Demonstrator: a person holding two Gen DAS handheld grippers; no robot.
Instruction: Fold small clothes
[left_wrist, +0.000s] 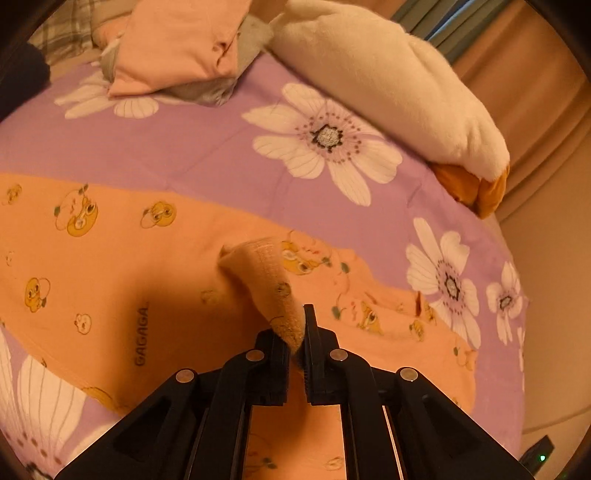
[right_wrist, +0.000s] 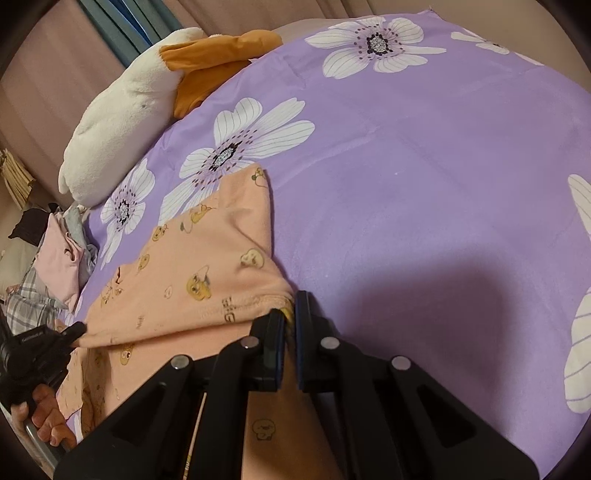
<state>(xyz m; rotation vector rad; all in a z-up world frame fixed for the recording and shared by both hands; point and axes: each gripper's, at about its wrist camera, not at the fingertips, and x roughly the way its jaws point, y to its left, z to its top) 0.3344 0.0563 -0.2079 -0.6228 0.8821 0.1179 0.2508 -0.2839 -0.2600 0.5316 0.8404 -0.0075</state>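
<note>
A purple bedsheet printed with large white daisies (left_wrist: 207, 155) covers the bed, with beige curtains and a strip of blue-grey curtain behind it. One small orange cotton garment printed with yellow cartoon ducks (left_wrist: 110, 251) lies spread across the sheet, lettering visible near its hem. Two black two-finger grippers work on it. The left gripper (left_wrist: 297, 350) has its jaws closed on a raised ribbed edge of the garment, the cloth pulled up into a peak between the pads. In the right wrist view the same garment (right_wrist: 207, 258) reaches toward the middle of the sheet (right_wrist: 424, 184), and the right gripper (right_wrist: 290, 325) is clamped together on its stitched hem, a sliver of yellow fabric showing between the pads. At the left edge of that view the left gripper (right_wrist: 75, 330) pinches another edge of the cloth, and the person's hand (right_wrist: 44, 417) wraps its handle below. One long white plush toy with orange ends (left_wrist: 388, 85) lies along the far edge of the bed, touching the sheet and well apart from the garment. Beyond it sits one small heap of clothes: a folded pale pink piece (left_wrist: 177, 44) on top of a grey piece (left_wrist: 218, 88), with checked fabric (left_wrist: 62, 33) behind them.
</note>
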